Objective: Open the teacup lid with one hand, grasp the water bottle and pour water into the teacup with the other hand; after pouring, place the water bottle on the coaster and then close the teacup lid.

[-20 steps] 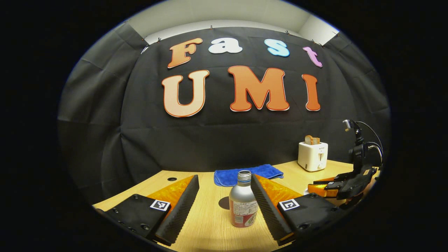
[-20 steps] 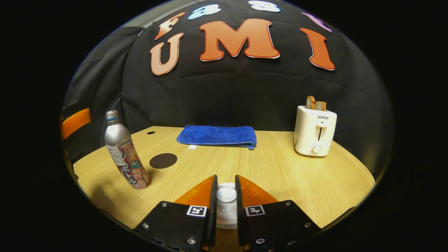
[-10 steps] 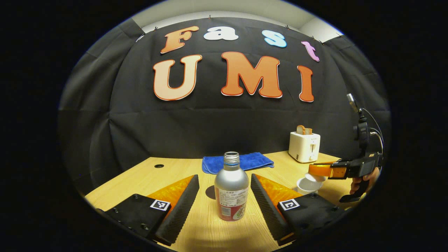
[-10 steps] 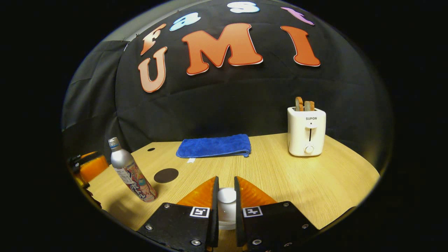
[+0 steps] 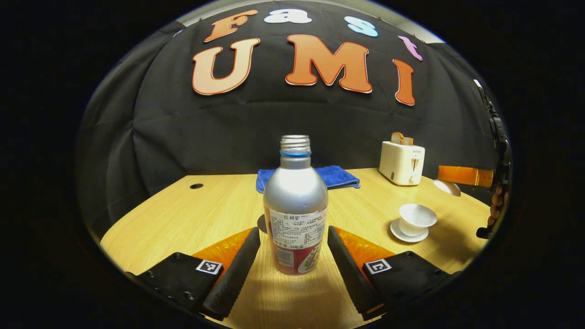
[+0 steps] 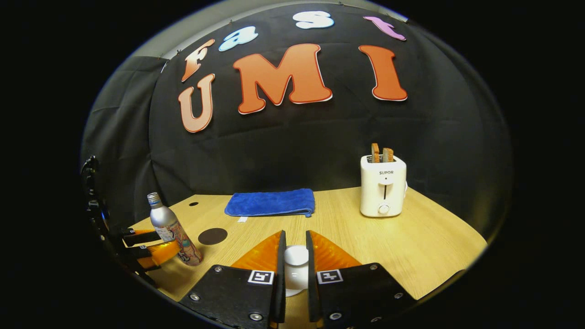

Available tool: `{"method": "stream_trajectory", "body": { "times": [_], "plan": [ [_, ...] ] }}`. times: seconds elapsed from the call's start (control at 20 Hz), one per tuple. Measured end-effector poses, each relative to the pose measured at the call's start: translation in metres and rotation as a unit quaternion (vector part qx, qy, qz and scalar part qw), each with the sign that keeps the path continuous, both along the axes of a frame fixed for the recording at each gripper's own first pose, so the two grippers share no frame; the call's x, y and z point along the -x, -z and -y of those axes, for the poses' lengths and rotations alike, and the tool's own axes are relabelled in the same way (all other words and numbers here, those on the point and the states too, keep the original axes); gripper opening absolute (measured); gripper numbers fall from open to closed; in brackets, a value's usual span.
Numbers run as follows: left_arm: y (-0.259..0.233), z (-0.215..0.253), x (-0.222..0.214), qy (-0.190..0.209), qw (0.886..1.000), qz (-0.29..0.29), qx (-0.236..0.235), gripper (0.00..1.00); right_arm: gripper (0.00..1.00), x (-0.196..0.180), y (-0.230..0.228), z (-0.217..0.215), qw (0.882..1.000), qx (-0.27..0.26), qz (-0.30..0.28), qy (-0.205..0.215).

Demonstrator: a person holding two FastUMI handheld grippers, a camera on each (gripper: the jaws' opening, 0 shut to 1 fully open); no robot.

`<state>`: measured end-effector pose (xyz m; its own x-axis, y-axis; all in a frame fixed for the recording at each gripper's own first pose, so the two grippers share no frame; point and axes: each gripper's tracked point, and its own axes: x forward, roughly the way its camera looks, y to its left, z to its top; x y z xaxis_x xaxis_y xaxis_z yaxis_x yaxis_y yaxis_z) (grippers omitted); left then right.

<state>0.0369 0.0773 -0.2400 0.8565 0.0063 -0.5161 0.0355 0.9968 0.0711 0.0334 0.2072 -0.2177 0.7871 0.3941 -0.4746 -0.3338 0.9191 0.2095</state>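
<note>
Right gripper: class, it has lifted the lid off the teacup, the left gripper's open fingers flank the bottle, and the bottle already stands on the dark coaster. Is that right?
Not quite. The bottle is not on the coaster; the right gripper view shows it standing on the table beside the coaster. The rest holds: the right gripper grips the lid, the teacup stands uncovered, and the left gripper is open around the bottle.

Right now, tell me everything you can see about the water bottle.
The water bottle is a silvery, metal-looking bottle with a rounded shoulder, a narrow threaded neck with a blue ring and no cap. A printed label, red at the bottom, wraps its lower half. It stands upright on the wooden table, just in front of the dark round coaster. The left gripper has its jaws open on either side of it, not touching.
</note>
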Motion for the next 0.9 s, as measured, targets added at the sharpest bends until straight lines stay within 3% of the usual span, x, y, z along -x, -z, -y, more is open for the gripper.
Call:
{"method": "stream_trajectory", "body": {
  "times": [0.05, 0.1, 0.3, 0.4, 0.45, 0.55, 0.75, 0.9],
  "plan": [
    [0.002, 0.000, -0.002, 0.000, 1.000, -0.001, -0.001, 0.98, 0.15, 0.000, -0.003, 0.004, 1.000, 0.000, 0.001, 0.002],
    [0.005, 0.000, -0.003, 0.000, 1.000, -0.004, -0.004, 0.98, 0.20, -0.001, -0.005, 0.008, 1.000, -0.001, 0.002, 0.006],
    [0.007, -0.001, -0.009, -0.002, 1.000, 0.001, -0.012, 0.98, 0.20, 0.001, -0.008, 0.021, 1.000, -0.001, 0.003, 0.016],
    [0.010, 0.000, -0.012, -0.001, 1.000, 0.005, -0.012, 0.92, 0.15, 0.002, -0.010, 0.026, 1.000, -0.001, 0.006, 0.019],
    [0.009, 0.000, -0.013, -0.001, 1.000, 0.008, -0.011, 0.88, 0.20, 0.004, -0.011, 0.028, 1.000, -0.001, 0.007, 0.019],
    [0.010, -0.001, -0.016, -0.002, 1.000, 0.010, -0.014, 0.86, 0.20, 0.005, -0.013, 0.035, 1.000, 0.002, 0.009, 0.023],
    [0.002, 0.004, -0.025, 0.017, 0.998, 0.007, -0.054, 0.84, 0.20, 0.003, -0.018, 0.046, 0.999, 0.003, 0.013, 0.032],
    [-0.005, 0.013, -0.032, 0.048, 0.993, 0.003, -0.109, 0.82, 0.20, 0.002, -0.022, 0.051, 0.999, -0.003, 0.014, 0.035]
  ]
}}
